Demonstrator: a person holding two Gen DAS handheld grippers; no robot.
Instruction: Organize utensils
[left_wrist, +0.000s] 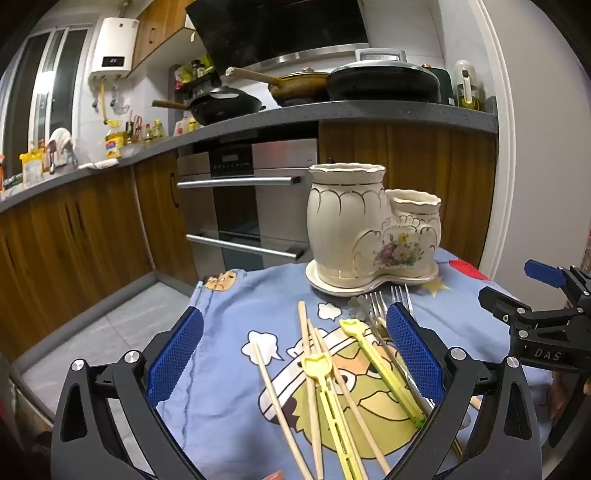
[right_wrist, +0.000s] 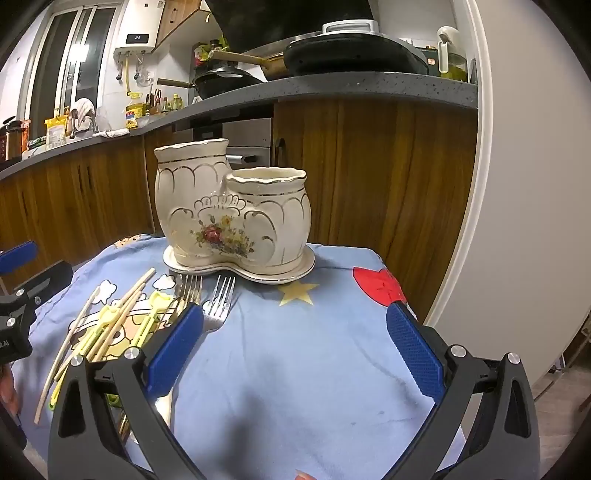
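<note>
Blue textured pads are standing fully spread on the left gripper (left_wrist: 295, 354), which is hovering empty and tilted downward over a scatter of utensils on a small table draped in a blue cartoon-print cloth (right_wrist: 314, 350). Between its jaws, wooden chopsticks (left_wrist: 312, 373) are lying loosely crossed with two yellow-green plastic chopsticks (left_wrist: 384, 369), and to their right the forks (left_wrist: 380, 306) are resting with their tines pointing toward the holder. The right gripper (right_wrist: 295, 350) is likewise hanging wide apart and holding nothing, above a bare stretch of cloth just right of the forks.

The chopsticks are looking light, stiff and thin; lying flat on soft fabric, they are likely to roll or slip from the pads, so a pinch across the middle of one stick is appearing the safest hold. The forks, seemingly metal and heavier, are looking slick, and their narrow necks are offering the surest purchase.

Beyond the utensils, a cream ceramic holder (right_wrist: 232, 206) with gilt scallops and a painted bouquet is standing upright on its matching saucer (right_wrist: 295, 275) at the far side of the table. Its taller pot and shorter pot are both showing nothing above their rims, though their interiors are hidden from these angles. Being glazed ceramic, it is looking fragile and apt to chip under a dropped fork.
</note>
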